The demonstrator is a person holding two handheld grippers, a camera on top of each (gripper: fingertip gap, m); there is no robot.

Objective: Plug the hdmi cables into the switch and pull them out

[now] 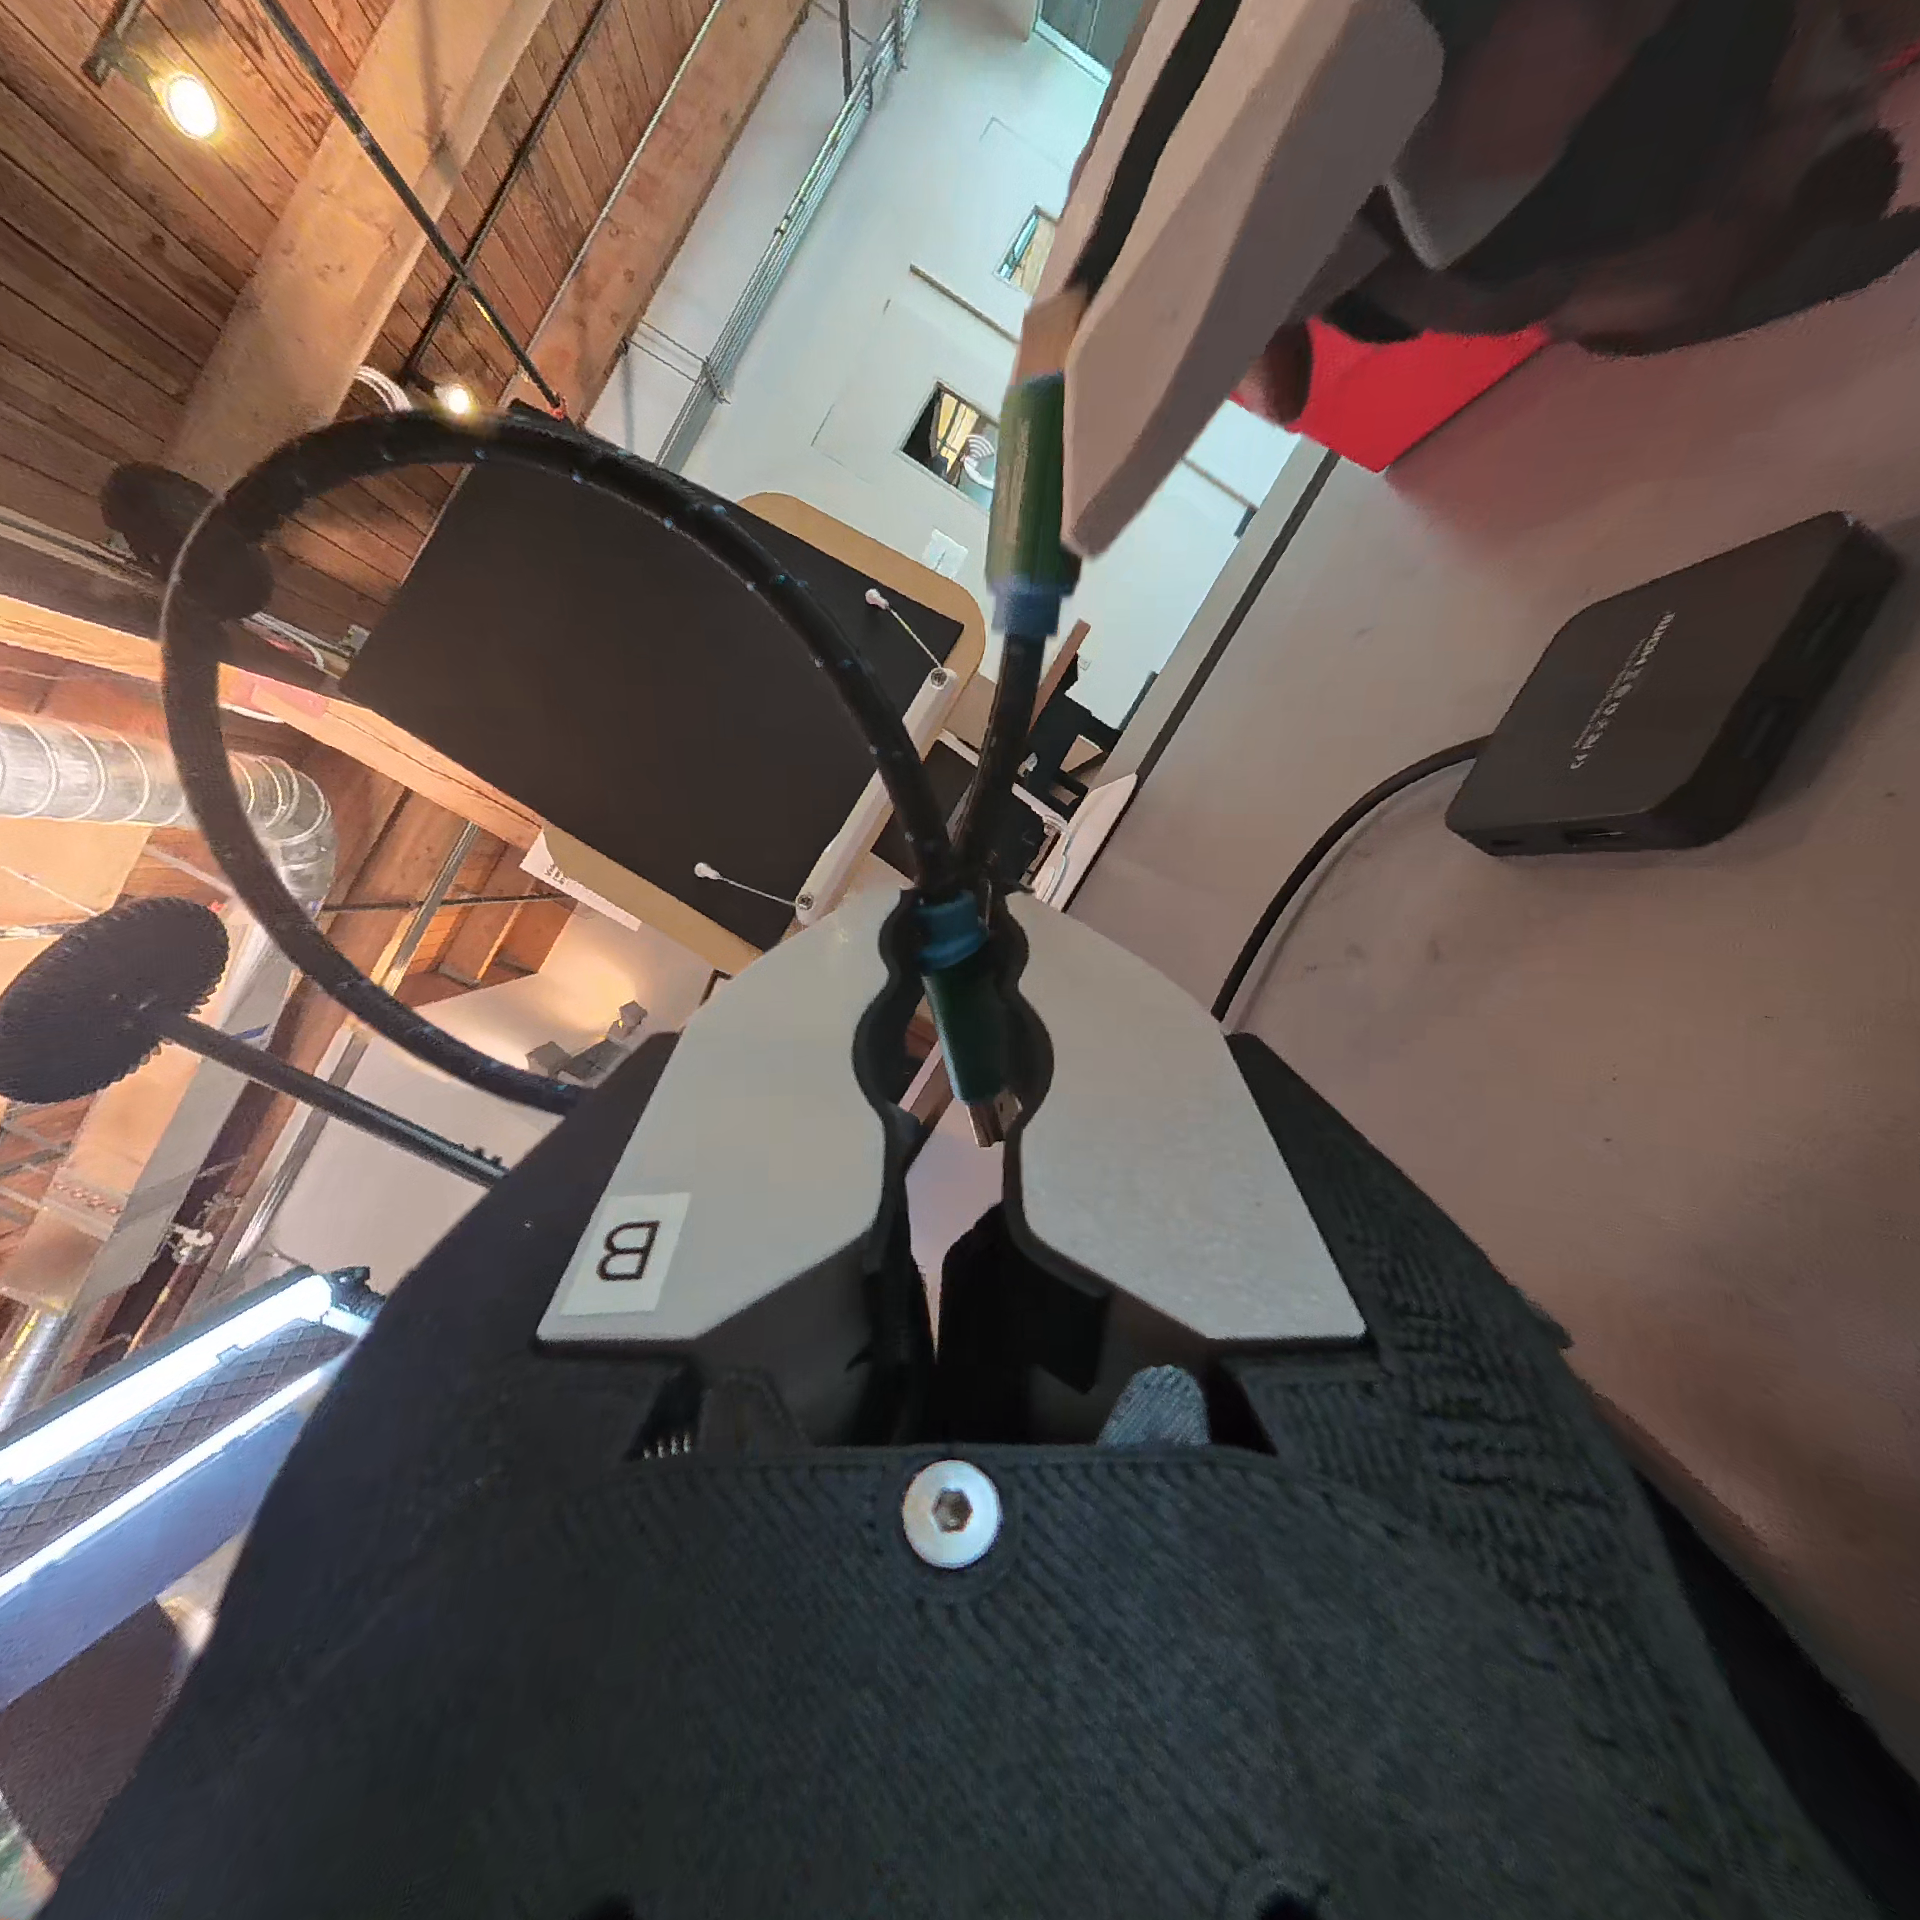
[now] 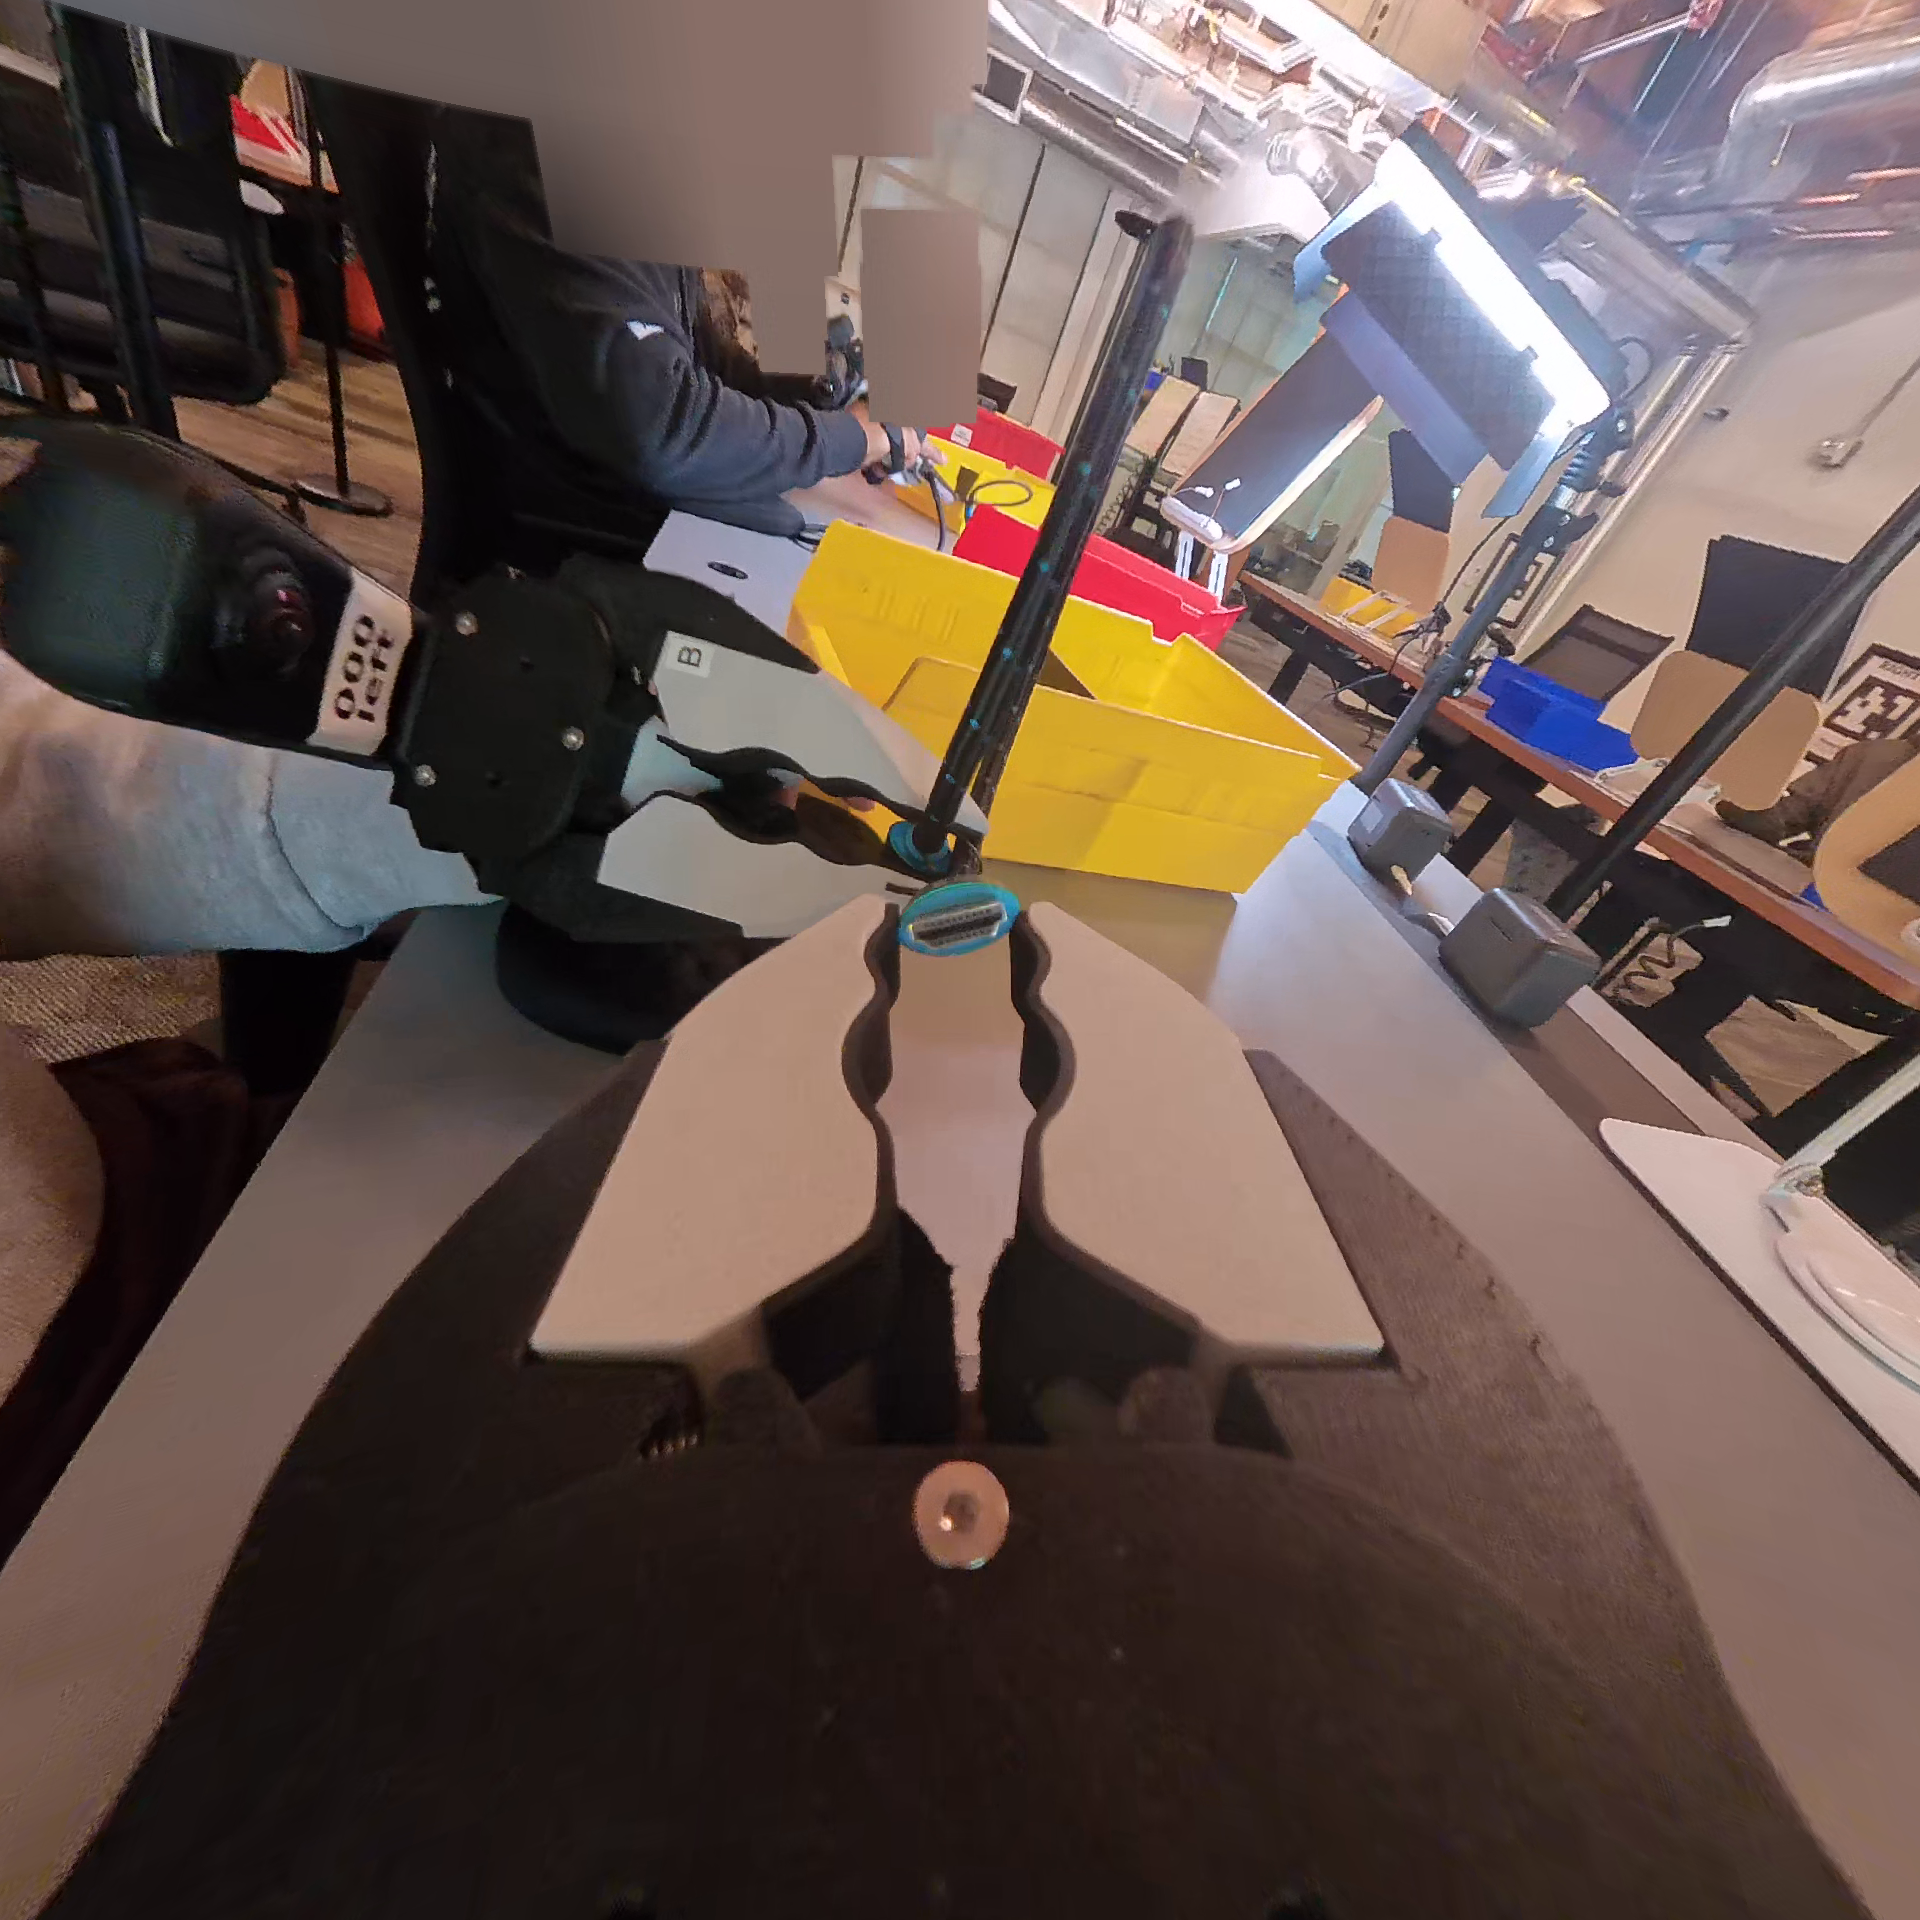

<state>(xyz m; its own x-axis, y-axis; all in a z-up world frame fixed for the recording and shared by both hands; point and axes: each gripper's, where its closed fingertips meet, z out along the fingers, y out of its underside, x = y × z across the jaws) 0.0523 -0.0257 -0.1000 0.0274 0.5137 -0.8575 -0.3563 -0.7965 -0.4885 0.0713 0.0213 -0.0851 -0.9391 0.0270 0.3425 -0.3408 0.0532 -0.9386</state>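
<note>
A short black HDMI cable loops between my two grippers. My left gripper is shut on one green plug with a blue collar, its metal end pointing back toward the camera. My right gripper is shut on the other plug, seen end-on at the fingertips. In the left wrist view the right gripper holds that plug above. The black switch box lies flat on the grey table to the right, with its own lead. No cable is in it.
Yellow bins and a red bin stand at the table's far side. A person in a dark top sits behind them. Grey stand clamps and a white pad are at the right. A light panel hangs above.
</note>
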